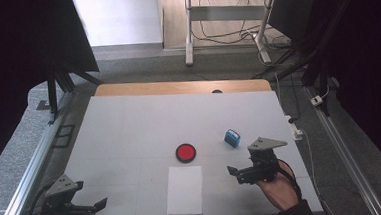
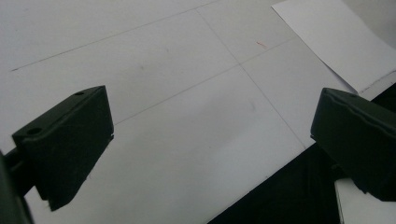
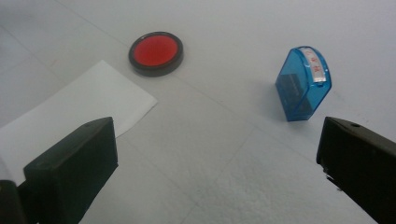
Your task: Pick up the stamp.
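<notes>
A round red pad in a black rim [image 1: 185, 152] lies at the table's middle, with a sheet of white paper [image 1: 184, 189] just in front of it. A small translucent blue stamp [image 1: 232, 138] stands to the right of the pad. My right gripper [image 1: 235, 175] is held near the front right, open and empty. In the right gripper view the blue stamp [image 3: 303, 81] is ahead by the right jaw, the red pad [image 3: 155, 52] is farther left, and the paper [image 3: 70, 112] is at the left. My left gripper [image 1: 91, 194] stands open at the front left corner over bare table.
The white table top [image 1: 129, 126] has a wooden strip at its far edge. In the left gripper view my open gripper [image 2: 212, 116] looks across the bare table toward the paper's corner [image 2: 336, 42], with the front table edge [image 2: 261, 186] close below. Metal rails flank both sides.
</notes>
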Demonstrator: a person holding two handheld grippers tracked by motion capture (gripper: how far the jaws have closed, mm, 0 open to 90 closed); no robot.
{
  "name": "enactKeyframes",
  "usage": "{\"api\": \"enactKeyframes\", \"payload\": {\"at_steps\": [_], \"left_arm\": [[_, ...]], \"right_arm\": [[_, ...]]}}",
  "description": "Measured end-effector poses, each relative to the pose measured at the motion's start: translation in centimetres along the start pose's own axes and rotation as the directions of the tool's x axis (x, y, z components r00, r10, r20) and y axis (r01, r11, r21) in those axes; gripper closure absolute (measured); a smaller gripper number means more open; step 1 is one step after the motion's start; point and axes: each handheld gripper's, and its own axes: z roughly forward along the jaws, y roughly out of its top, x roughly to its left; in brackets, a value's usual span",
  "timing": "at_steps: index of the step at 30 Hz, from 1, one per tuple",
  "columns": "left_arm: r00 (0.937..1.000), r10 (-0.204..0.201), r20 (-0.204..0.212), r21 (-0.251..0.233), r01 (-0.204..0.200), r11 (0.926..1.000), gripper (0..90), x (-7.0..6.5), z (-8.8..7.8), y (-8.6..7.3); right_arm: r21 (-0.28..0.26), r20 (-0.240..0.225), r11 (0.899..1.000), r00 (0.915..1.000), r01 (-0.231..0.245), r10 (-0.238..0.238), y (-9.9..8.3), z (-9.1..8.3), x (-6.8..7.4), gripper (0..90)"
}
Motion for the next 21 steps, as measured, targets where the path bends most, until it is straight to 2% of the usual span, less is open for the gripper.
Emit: {"api": "enactKeyframes", "payload": {"at_steps": [7, 13, 21], "left_arm": [[1.0, -0.002, 0.007, 0.002, 0.002, 1.0, 0.0, 0.1, 0.0, 0.0], [0.9999, -0.007, 0.012, 0.0, 0.007, 1.0, 0.0, 0.1, 0.0, 0.0], [0.9999, 0.0, 0.017, -0.003, 0.0, 1.0, 0.0, 0.1, 0.0, 0.0]], "right_arm": [[-0.004, 0.042, 1.0, 0.9991, 0.006, -0.006, 1.0, 0.9, -1.1, 0.0], [-0.008, 0.052, 1.0, 0.9986, 0.013, -0.012, 1.6, 1.5, -1.5, 0.0], [0.01, 0.092, 1.0, 0.9957, 0.012, -0.013, 2.3, 2.7, -2.8, 0.0]]}}
